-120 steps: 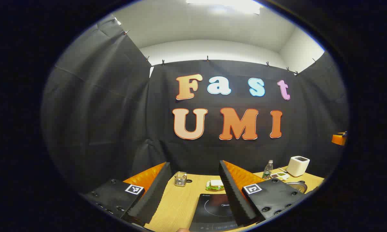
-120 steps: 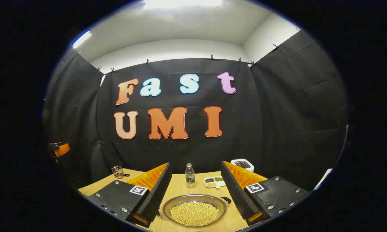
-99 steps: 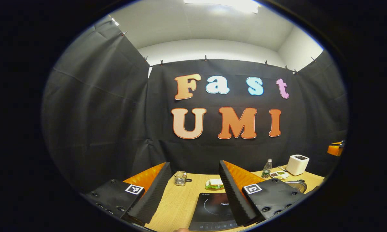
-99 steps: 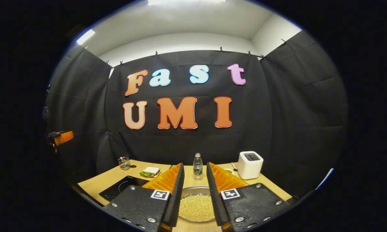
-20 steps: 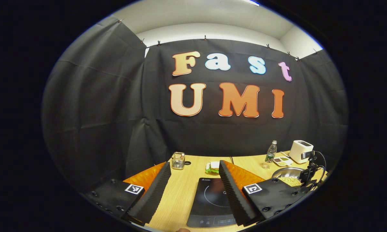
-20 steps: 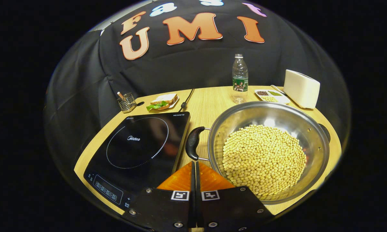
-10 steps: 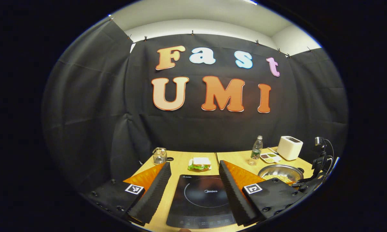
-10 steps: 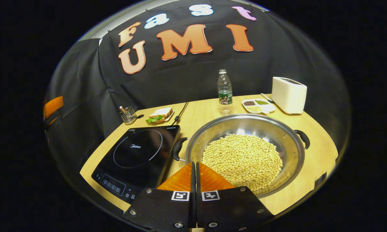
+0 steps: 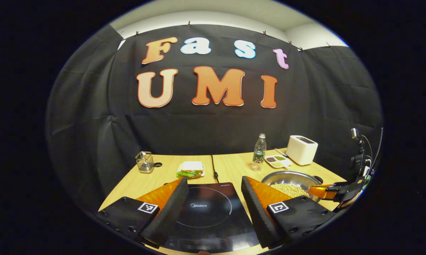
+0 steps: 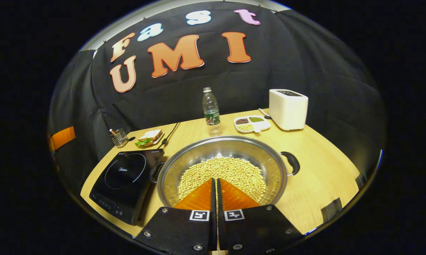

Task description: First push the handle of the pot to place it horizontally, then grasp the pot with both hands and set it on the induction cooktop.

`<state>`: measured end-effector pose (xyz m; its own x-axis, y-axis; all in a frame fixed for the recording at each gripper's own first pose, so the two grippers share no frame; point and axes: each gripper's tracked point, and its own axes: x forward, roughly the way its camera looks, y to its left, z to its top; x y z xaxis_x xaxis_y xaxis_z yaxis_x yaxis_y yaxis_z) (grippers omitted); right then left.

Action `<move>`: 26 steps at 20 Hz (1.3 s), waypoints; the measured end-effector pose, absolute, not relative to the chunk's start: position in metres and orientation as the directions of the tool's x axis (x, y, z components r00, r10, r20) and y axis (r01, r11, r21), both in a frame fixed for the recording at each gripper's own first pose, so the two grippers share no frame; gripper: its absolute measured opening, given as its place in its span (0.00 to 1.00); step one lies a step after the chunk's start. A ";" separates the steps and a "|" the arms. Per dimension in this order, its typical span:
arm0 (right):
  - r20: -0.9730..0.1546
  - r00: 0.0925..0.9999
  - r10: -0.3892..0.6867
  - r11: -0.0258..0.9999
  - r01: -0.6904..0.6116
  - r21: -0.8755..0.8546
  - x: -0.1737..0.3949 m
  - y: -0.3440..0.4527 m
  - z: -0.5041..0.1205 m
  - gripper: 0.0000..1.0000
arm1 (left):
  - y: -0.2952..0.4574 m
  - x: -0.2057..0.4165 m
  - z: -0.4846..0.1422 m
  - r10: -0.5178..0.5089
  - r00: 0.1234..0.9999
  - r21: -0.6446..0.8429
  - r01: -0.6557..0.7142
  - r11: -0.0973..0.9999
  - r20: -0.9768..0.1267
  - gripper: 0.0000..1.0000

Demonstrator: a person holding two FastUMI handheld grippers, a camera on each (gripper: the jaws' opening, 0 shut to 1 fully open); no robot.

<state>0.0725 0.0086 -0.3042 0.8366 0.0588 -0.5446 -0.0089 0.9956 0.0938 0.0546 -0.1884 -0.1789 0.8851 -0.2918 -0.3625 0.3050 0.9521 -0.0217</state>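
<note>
A steel pot (image 10: 234, 145) full of yellow beans stands on the wooden table (image 10: 315, 170), its black handles (image 10: 292, 163) pointing left and right. Its left handle (image 10: 156, 171) lies close to the black induction cooktop (image 10: 122, 180). My right gripper (image 10: 214, 180) is shut with nothing in it, its tips hovering over the pot's near rim. In the left gripper view, my left gripper (image 9: 213, 180) is open above the cooktop (image 9: 206, 209). The pot (image 9: 287, 175) sits to its right there, with the right gripper (image 9: 326, 191) beside it.
Along the back of the table stand a water bottle (image 10: 210, 111), a white toaster (image 10: 287, 108), a divided dish of beans (image 10: 252, 124), a sandwich on a plate (image 10: 149, 137) and a wire holder (image 10: 119, 137). A black cable (image 10: 170, 132) runs to the cooktop.
The right gripper, open six seconds ago, has shut and swung right, from beside the pot's left handle to over its near rim. The left view turned right and tilted down, centring the cooktop.
</note>
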 end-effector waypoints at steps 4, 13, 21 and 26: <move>-0.541 0.841 -0.001 0.997 0.039 0.059 0.080 -0.028 -0.306 0.39 | -0.242 0.061 -0.219 -0.360 0.818 -0.039 0.385 0.922 -0.449 0.98; -0.571 0.809 -0.139 0.987 0.163 -0.009 0.114 -0.107 -0.326 0.94 | -0.323 0.072 -0.321 -0.419 0.610 -0.127 0.462 0.877 -0.672 0.98; -0.639 0.758 -0.134 0.985 0.170 -0.004 0.140 -0.127 -0.360 0.95 | -0.343 0.077 -0.385 -0.378 0.463 -0.162 0.442 0.882 -0.802 0.98; -0.683 0.722 -0.109 0.986 0.165 0.017 0.148 -0.123 -0.381 0.94 | -0.346 0.081 -0.398 -0.351 0.443 -0.142 0.438 0.887 -0.825 0.98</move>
<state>0.1477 -0.1232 -0.3809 0.7220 -0.1092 -0.6832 0.1652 0.9861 0.0170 0.0811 -0.3462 -0.3976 0.4433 -0.3510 -0.8248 0.4384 0.8875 -0.1420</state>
